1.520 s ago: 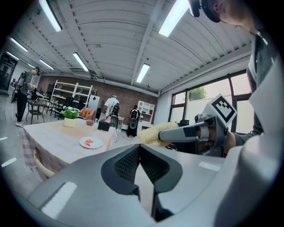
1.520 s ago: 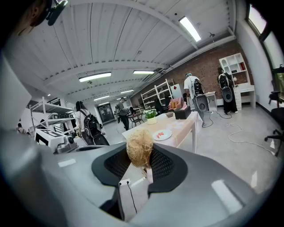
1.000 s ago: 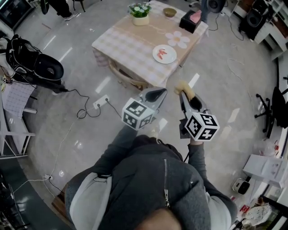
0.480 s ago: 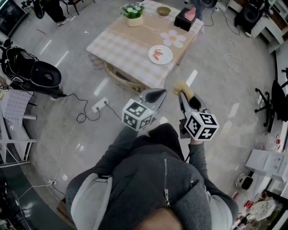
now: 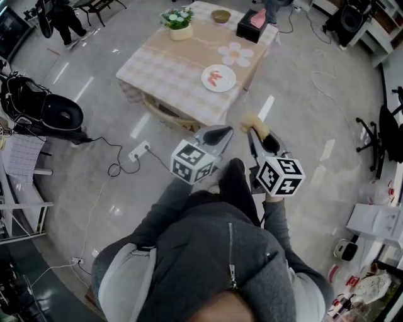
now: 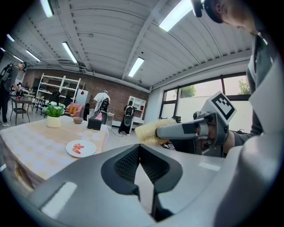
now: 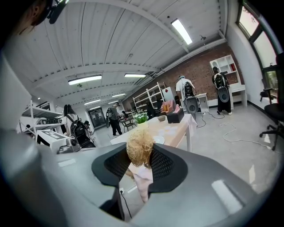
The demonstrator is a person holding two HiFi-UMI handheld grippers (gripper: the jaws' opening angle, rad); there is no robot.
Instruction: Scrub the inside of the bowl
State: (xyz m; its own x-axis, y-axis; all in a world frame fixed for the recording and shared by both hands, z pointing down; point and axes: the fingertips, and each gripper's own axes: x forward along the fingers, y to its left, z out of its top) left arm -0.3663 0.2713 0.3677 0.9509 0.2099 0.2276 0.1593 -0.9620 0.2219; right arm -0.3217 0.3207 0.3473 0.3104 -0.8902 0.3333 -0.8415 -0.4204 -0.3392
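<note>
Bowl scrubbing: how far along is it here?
Done: right gripper is shut on the scrubber. In hand: nothing yet; left gripper is shut, empty, both short of the table. Left: reaching the bowl at the table's far end, holding it, scrubbing inside.

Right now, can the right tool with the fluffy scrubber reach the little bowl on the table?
Probably not yet. The right tool, shut on the scrubber, hangs over the floor short of the table, and the bowl sits at its far end. Nothing blocks it; stepping closer should do.
</note>
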